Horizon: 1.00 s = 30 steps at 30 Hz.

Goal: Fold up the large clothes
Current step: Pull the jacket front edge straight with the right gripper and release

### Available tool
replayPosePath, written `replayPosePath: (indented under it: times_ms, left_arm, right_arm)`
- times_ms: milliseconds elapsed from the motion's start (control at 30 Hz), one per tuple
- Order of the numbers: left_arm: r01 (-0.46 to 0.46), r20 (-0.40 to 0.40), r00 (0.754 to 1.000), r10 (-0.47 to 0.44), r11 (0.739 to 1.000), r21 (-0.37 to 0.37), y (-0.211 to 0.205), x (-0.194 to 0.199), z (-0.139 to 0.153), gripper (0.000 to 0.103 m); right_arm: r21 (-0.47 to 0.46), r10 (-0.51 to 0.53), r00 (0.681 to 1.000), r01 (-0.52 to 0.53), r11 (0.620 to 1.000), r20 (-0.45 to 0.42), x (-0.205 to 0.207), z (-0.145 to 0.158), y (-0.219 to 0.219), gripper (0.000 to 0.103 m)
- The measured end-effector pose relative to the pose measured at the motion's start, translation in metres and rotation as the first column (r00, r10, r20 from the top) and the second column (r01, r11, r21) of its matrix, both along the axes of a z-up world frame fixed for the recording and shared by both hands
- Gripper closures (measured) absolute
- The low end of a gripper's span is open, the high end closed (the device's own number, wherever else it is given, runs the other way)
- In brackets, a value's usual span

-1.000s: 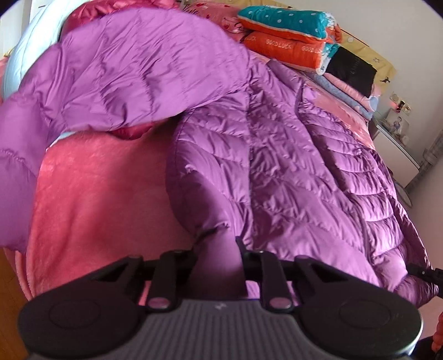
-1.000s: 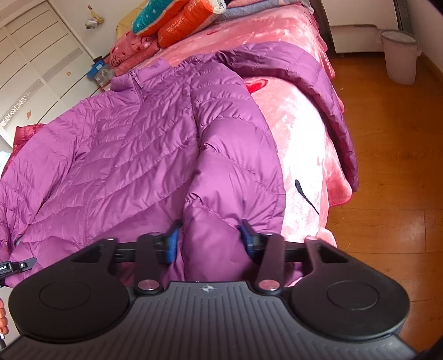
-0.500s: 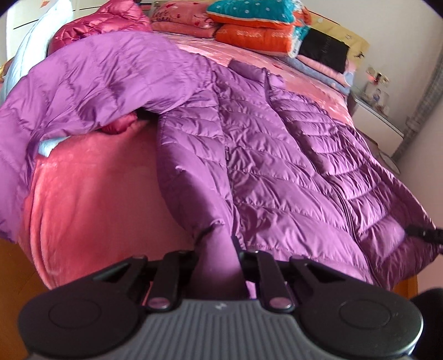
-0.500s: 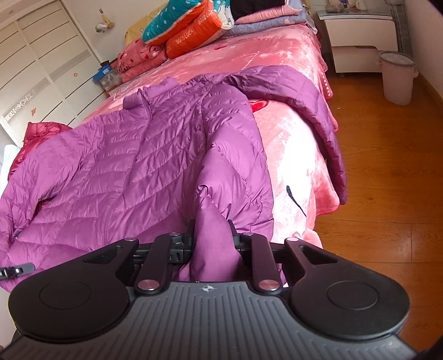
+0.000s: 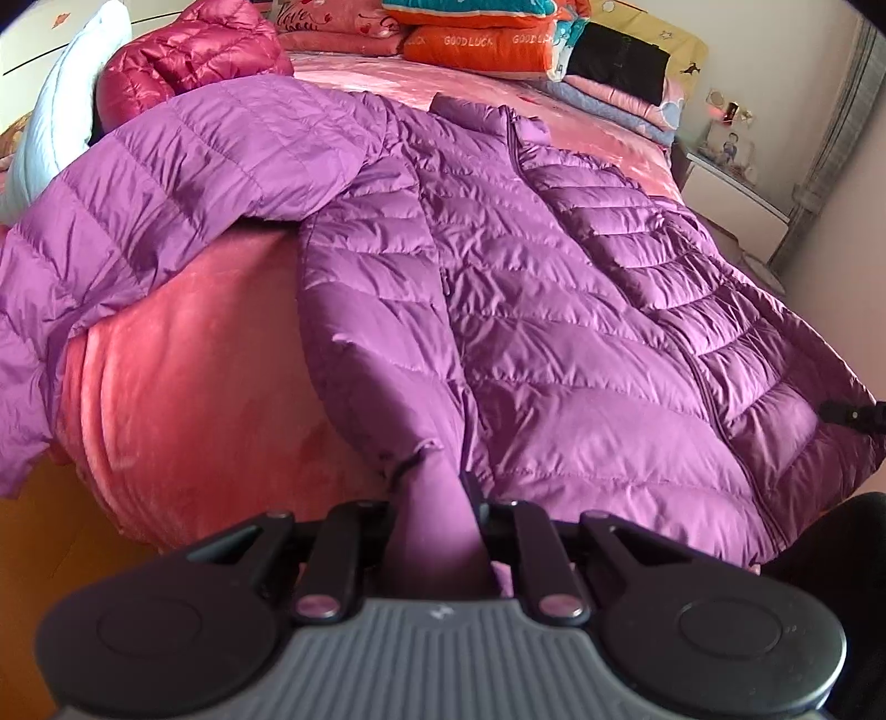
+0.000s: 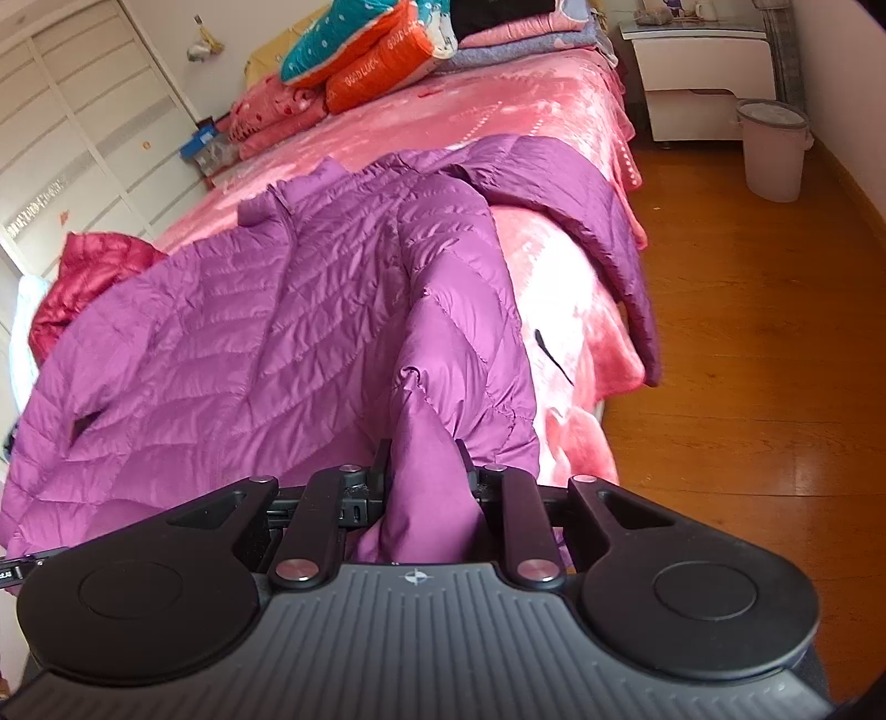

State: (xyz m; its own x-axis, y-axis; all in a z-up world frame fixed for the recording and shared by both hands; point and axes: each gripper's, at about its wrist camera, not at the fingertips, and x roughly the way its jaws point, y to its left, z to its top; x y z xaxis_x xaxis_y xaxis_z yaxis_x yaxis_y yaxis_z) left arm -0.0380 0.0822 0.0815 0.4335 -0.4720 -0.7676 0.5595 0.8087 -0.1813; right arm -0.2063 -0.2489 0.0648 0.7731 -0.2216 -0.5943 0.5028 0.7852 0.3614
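A purple quilted down jacket point(image 5: 554, 288) lies spread front-up across a pink bed point(image 5: 183, 376), collar toward the pillows. My left gripper point(image 5: 434, 498) is shut on the jacket's hem corner at the near left. One sleeve point(image 5: 183, 183) drapes over the bed's left edge. In the right wrist view the same jacket point(image 6: 232, 332) fills the left half, and my right gripper point(image 6: 423, 459) is shut on the hem corner at the other side, fabric bunched between its fingers. The other sleeve point(image 6: 603, 238) hangs over the bed's right edge.
A red down jacket point(image 5: 188, 61) and a white pillow point(image 5: 61, 127) lie at the bed's far left. Folded quilts and cushions point(image 5: 482, 39) are stacked at the head. A white nightstand point(image 6: 703, 83) and pale bin point(image 6: 772, 149) stand on the wooden floor point(image 6: 747, 360) to the right.
The right gripper's jaws closed onto the hem fabric and lifted it slightly. The left view rolled, so more of the bed head shows; its grip stayed the same.
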Motion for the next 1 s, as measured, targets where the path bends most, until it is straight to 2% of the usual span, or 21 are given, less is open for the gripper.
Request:
replayPosePath:
  times_ms: [67, 100, 133, 200, 267, 433, 500, 567, 667, 733, 1000]
  left_arm:
    - [-0.010, 0.001, 1.000, 0.010, 1.000, 0.003, -0.003, 0.004, -0.001, 0.087]
    - [-0.015, 0.000, 1.000, 0.015, 1.000, 0.005, -0.005, 0.006, -0.001, 0.086]
    - [-0.019, 0.001, 1.000, 0.019, 1.000, 0.008, -0.005, 0.007, 0.000, 0.084]
    - [-0.023, 0.010, 1.000, 0.023, 1.000, 0.003, -0.004, 0.008, 0.003, 0.079]
    - [-0.036, 0.009, 0.999, 0.036, 0.999, 0.001, 0.000, 0.007, 0.006, 0.067]
    - [-0.052, 0.040, 0.998, 0.052, 0.999, 0.002, 0.011, -0.004, 0.019, 0.054]
    - [-0.061, 0.071, 0.996, 0.060, 0.998, 0.004, 0.021, -0.015, 0.028, 0.050]
    - [-0.065, 0.115, 0.991, 0.066, 0.998, -0.009, 0.025, -0.025, 0.042, 0.041]
    - [-0.064, 0.171, 0.983, 0.072, 0.997, -0.049, 0.025, -0.040, 0.066, 0.036]
    - [-0.049, 0.208, 0.976, 0.064, 0.996, -0.075, 0.015, -0.045, 0.084, 0.035]
    - [0.085, 0.342, 0.940, -0.018, 0.979, -0.184, -0.064, -0.060, 0.142, 0.027]
  right_arm:
    - [-0.001, -0.005, 1.000, 0.005, 1.000, -0.025, 0.005, -0.003, -0.001, 0.075]
    - [0.000, -0.010, 0.999, 0.010, 1.000, -0.041, 0.009, -0.004, -0.001, 0.067]
    - [0.004, -0.014, 0.998, 0.014, 1.000, -0.058, 0.011, -0.005, -0.002, 0.063]
    - [0.015, -0.030, 0.996, 0.031, 0.999, -0.081, 0.013, -0.008, -0.006, 0.043]
    - [0.019, -0.042, 0.997, 0.043, 0.999, -0.072, 0.012, -0.006, -0.008, 0.034]
    - [0.012, -0.072, 0.996, 0.073, 0.997, -0.046, 0.011, -0.005, -0.007, 0.025]
    - [-0.003, -0.089, 0.996, 0.089, 0.996, -0.028, 0.010, -0.005, -0.003, 0.020]
    - [-0.017, -0.105, 0.994, 0.105, 0.994, -0.010, 0.011, -0.004, -0.002, 0.016]
    - [-0.024, -0.119, 0.992, 0.120, 0.993, 0.037, 0.001, -0.002, -0.004, 0.008]
    - [-0.043, -0.135, 0.989, 0.138, 0.990, 0.067, -0.002, 0.000, -0.004, 0.004]
    - [-0.075, -0.225, 0.957, 0.242, 0.967, 0.181, -0.023, 0.006, -0.021, 0.002]
